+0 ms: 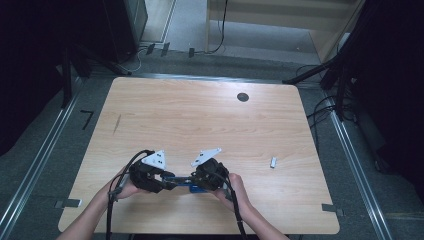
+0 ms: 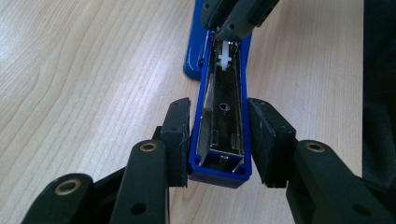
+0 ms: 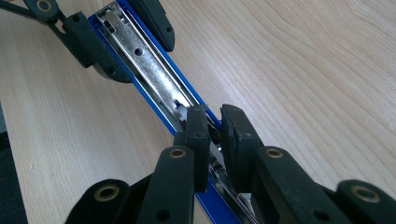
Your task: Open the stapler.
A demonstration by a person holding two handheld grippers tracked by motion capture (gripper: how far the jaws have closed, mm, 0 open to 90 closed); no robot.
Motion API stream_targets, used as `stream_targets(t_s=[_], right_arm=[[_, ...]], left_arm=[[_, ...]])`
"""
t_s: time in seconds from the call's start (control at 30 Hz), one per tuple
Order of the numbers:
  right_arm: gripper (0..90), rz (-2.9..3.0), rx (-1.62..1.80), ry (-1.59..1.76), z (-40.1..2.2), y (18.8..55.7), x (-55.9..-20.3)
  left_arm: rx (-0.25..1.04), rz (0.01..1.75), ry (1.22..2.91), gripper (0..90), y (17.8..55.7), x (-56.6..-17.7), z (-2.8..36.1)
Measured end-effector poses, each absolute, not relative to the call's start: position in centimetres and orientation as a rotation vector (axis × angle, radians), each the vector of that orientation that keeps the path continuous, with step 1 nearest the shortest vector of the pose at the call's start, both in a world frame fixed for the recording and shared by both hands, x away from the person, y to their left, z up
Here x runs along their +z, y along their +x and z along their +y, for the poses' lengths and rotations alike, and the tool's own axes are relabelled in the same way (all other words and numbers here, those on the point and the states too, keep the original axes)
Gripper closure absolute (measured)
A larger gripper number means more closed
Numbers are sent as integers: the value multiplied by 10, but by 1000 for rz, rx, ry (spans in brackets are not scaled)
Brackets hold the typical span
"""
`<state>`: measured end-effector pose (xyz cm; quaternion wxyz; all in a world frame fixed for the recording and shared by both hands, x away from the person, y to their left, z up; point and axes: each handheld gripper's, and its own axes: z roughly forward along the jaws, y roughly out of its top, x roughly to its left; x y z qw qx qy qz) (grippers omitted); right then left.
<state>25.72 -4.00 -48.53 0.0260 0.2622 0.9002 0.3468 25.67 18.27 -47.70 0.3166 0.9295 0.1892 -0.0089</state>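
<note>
Tools: two; left tool (image 2: 219, 140) clamps stapler (image 2: 223, 116) end, right tool (image 3: 212, 140) nearly shut on its open rail.
Staplers: one, blue.
Table (image 1: 200, 115): one small white piece (image 1: 273, 162).

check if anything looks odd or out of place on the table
The blue stapler lies opened up, its metal staple channel bare. The left gripper clamps one end, and the right gripper has its fingers nearly shut inside the channel. A small white piece lies alone to the right.

Glossy blue plastic stapler (image 2: 219, 172) with a shiny metal channel (image 2: 226, 119) lies on a matt pale wood-grain table (image 1: 200, 115).
</note>
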Motion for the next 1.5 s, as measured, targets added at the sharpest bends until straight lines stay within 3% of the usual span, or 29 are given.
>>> stream_targets(t_s=[0.5,0.7,0.93,1.3,1.5], right_arm=[[854,2828,1032,821,-36,258,-490],[849,2826,1038,819,-36,259,-491],[813,2804,1053,859,-52,259,-488],[751,2745,1034,937,-90,263,-481],[666,2694,1036,996,-115,264,-469]], left_arm=[[68,474,2405,619,251,-460,179],[95,456,2516,640,248,-476,168],[123,476,2506,691,249,-478,168],[128,504,2503,680,250,-479,167],[125,494,2505,704,250,-480,167]])
